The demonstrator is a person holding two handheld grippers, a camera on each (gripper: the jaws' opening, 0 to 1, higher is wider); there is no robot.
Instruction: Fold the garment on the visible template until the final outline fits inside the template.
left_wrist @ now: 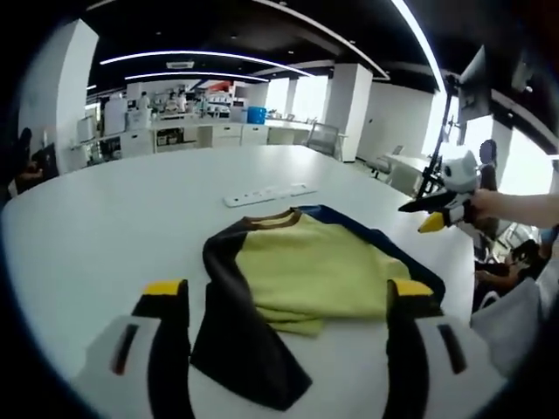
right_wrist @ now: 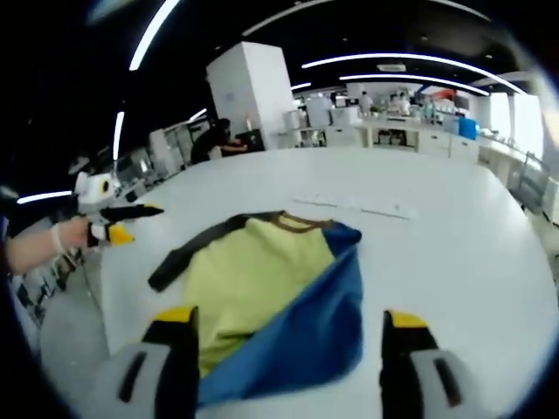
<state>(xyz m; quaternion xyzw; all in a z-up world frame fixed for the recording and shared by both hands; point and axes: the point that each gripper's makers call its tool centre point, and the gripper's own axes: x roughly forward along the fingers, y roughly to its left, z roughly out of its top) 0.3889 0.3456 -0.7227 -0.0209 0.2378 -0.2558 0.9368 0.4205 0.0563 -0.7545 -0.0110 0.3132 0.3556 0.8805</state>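
My jaws are hanging wide over the white table [left_wrist: 105, 227]; only the folded garment [left_wrist: 306, 275] is lying ahead, the power strip [left_wrist: 266, 195] beyond it, bare tabletop all around.

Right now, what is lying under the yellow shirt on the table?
The shirt lies on the white table. Its dark sleeve and blue sleeve spread over the table. No template is visible; the cloth may cover one.
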